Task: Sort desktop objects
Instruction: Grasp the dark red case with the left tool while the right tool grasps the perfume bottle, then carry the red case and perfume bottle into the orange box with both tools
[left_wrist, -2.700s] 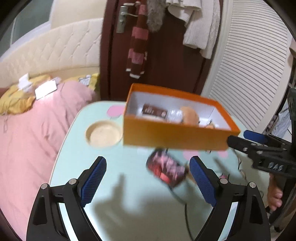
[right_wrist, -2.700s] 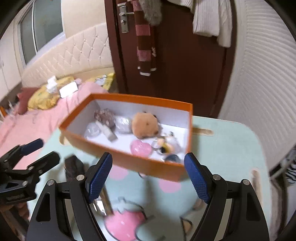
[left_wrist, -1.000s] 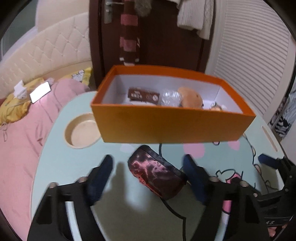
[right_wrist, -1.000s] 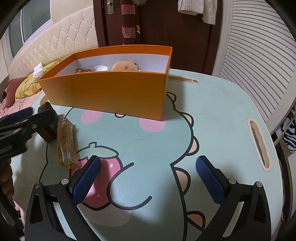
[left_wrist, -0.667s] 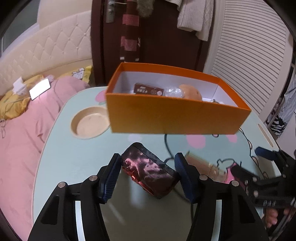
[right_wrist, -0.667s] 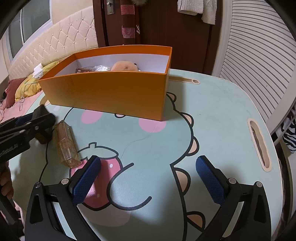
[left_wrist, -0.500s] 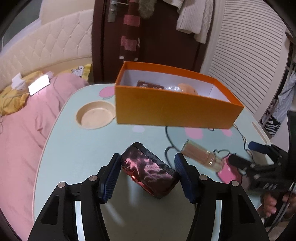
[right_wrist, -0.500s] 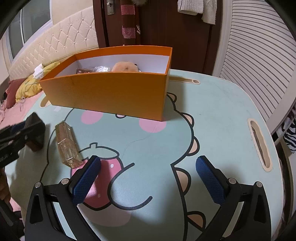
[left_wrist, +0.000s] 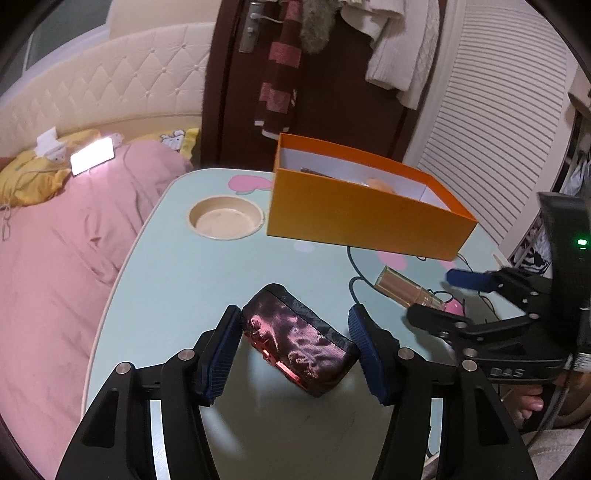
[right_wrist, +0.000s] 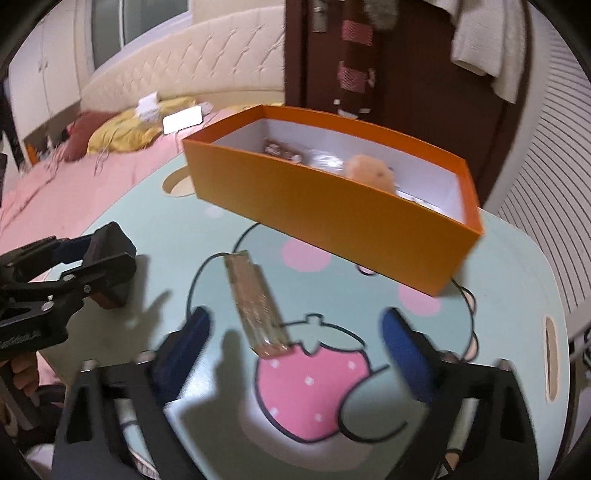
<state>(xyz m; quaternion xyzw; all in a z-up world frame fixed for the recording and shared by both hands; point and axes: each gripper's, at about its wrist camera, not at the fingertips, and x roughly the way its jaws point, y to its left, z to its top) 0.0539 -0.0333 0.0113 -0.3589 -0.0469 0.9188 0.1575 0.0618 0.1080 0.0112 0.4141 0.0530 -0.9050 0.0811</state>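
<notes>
A bedside table (left_wrist: 177, 266) with a cartoon print was noted. Several items already lay in the orange box (left_wrist: 362, 221). The dark pouch (left_wrist: 299, 343) was clamped by the left gripper (left_wrist: 293, 347). The clear bottle (right_wrist: 256, 310) remained on the table, near the wide-spread right gripper (right_wrist: 295, 343).

1. The box (right_wrist: 332, 206) is bright orange outside and white inside.
2. The table (left_wrist: 173, 266) under the box is pale mint green, printed with a black-outlined cartoon figure, pink dots and a pink strawberry (right_wrist: 314, 391) with white specks.
3. The pouch (left_wrist: 299, 343), on the near side of the box, is black with a shiny pink-red mottled pattern.
4. The bottle (right_wrist: 255, 306), also near the box, is translucent amber-brown.
5. Both grippers are black with blue ribbed pads (left_wrist: 218, 354) (the right ones look blurred).
6. The bedding (left_wrist: 55, 236) left of the box is pink.
</notes>
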